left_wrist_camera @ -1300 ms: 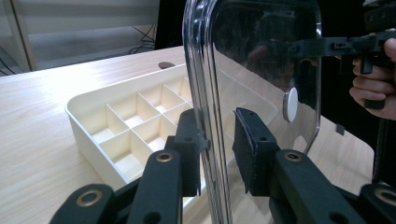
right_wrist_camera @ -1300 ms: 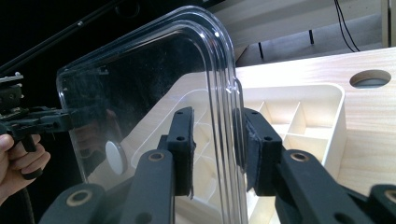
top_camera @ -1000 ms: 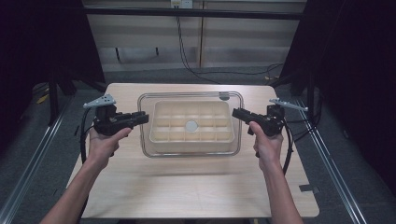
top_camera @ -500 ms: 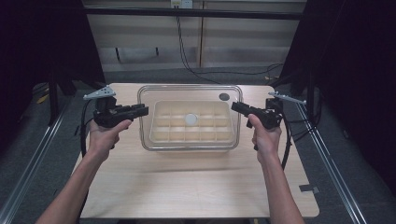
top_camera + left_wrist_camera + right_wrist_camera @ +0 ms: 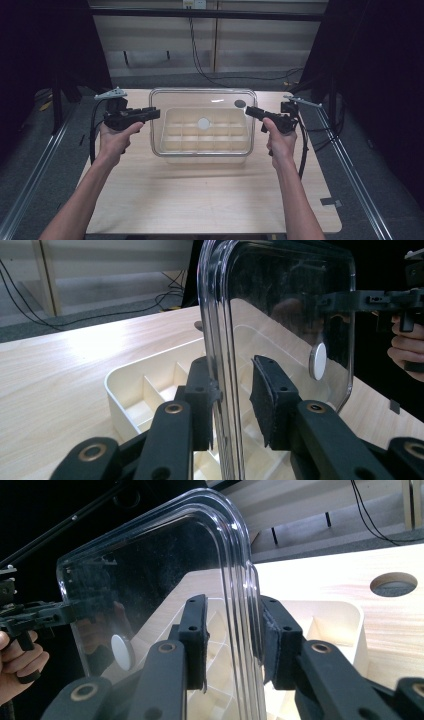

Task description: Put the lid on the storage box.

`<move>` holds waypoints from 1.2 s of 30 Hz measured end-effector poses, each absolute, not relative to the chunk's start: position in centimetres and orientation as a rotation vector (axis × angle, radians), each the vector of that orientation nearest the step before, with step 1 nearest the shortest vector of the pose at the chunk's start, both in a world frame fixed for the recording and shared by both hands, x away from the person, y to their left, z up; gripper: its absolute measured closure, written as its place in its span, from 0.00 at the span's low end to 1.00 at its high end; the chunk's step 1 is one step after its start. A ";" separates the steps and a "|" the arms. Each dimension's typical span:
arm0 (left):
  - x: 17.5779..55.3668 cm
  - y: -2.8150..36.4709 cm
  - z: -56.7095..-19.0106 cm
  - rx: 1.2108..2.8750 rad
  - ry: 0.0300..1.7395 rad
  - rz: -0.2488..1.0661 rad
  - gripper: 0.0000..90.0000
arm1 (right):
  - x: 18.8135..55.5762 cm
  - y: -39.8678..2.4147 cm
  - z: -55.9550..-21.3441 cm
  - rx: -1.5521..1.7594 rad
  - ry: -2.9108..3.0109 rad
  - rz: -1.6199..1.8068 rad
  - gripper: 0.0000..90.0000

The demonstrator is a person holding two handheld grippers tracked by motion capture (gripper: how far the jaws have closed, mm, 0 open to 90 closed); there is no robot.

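Observation:
A clear plastic lid (image 5: 220,98) with a white round knob (image 5: 203,123) hangs level just above a cream compartment tray (image 5: 172,146) on the wooden table (image 5: 200,200). My left gripper (image 5: 156,113) is shut on the lid's left rim, and my right gripper (image 5: 248,111) is shut on its right rim. In the left gripper view the lid (image 5: 280,315) stands edge-on between my left gripper's (image 5: 232,375) pads, with the tray (image 5: 125,385) below. In the right gripper view my right gripper's (image 5: 232,610) pads clamp the lid's (image 5: 160,565) rim over the tray (image 5: 330,615).
A round hole (image 5: 240,104) in the tabletop shows through the lid's far right corner. Black frame posts and metal rails flank the table. Cables trail along the floor behind it. Bare wood lies between the tray and the table's near edge.
Both hands have moved away from the person, carrying the lid with them. Its near edge now crosses the tray, which has stayed in place.

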State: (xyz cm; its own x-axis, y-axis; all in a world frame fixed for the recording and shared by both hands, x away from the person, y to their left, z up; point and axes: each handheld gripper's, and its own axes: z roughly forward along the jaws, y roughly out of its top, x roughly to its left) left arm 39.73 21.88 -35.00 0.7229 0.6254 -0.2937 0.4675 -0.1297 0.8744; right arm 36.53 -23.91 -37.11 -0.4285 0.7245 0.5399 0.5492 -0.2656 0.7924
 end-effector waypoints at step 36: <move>43.0 20.9 -37.4 1.780 0.934 0.153 0.75 | 39.5 -24.3 -38.5 1.626 1.849 1.697 0.75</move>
State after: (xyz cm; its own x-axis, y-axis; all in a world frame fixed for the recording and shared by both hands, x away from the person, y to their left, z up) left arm 42.97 20.89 -37.38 0.6848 0.6536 -0.3223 0.5167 -0.1235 0.8472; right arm 39.47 -24.31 -38.49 -0.4006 0.7539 0.5207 0.5834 -0.2283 0.7794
